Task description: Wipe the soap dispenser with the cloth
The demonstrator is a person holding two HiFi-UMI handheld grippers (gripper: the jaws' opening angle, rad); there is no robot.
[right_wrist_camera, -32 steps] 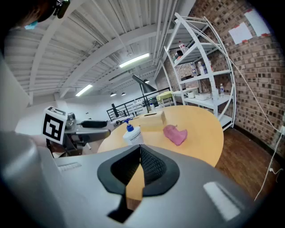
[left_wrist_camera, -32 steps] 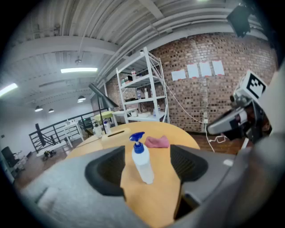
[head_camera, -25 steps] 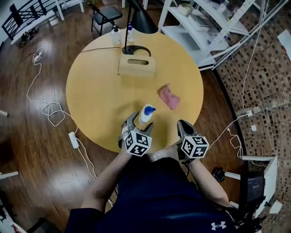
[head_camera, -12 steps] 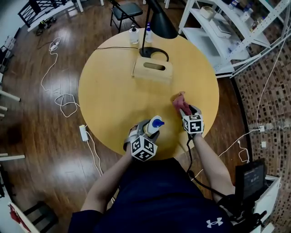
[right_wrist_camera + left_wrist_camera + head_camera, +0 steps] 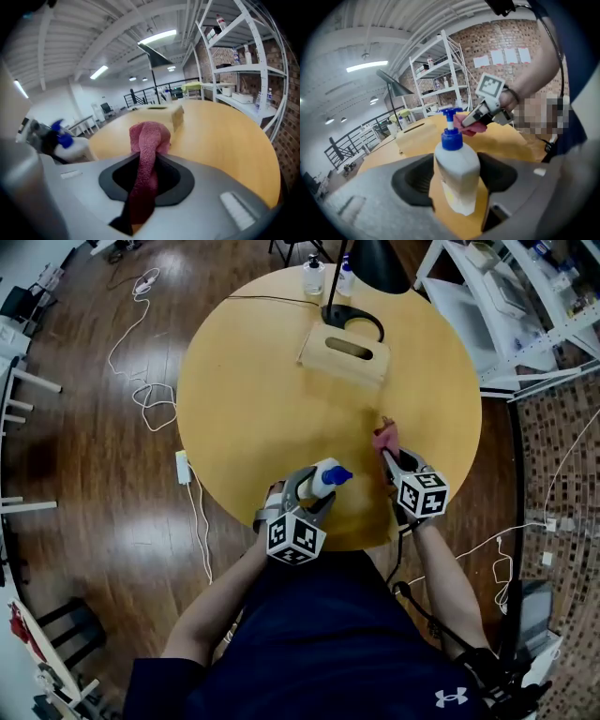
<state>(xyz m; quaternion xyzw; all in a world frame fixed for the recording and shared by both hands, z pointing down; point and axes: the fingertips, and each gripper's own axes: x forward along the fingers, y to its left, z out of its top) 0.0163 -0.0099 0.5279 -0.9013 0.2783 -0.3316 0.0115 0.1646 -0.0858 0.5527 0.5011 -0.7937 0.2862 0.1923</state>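
Note:
A white soap dispenser (image 5: 323, 476) with a blue pump stands near the front edge of the round yellow table (image 5: 253, 381). My left gripper (image 5: 316, 487) is shut on its body (image 5: 457, 173), one pad on each side. To its right, my right gripper (image 5: 387, 457) has the pink cloth (image 5: 382, 436) pinched between its closing jaws. The cloth (image 5: 149, 136) bunches up beyond the jaws and hangs down through them. The left gripper view shows the right gripper (image 5: 480, 112) holding the cloth (image 5: 465, 123) just behind the pump.
A wooden box (image 5: 349, 352) with a slot lies on the far part of the table, behind it a black lamp (image 5: 370, 263) and two small bottles (image 5: 314, 277). White shelving (image 5: 506, 296) stands at the right. Cables (image 5: 141, 381) and a power strip (image 5: 184, 467) lie on the floor at the left.
My right gripper went from the table's front edge forward to the pink cloth, opened and closed on it. The left gripper kept hold of the dispenser.

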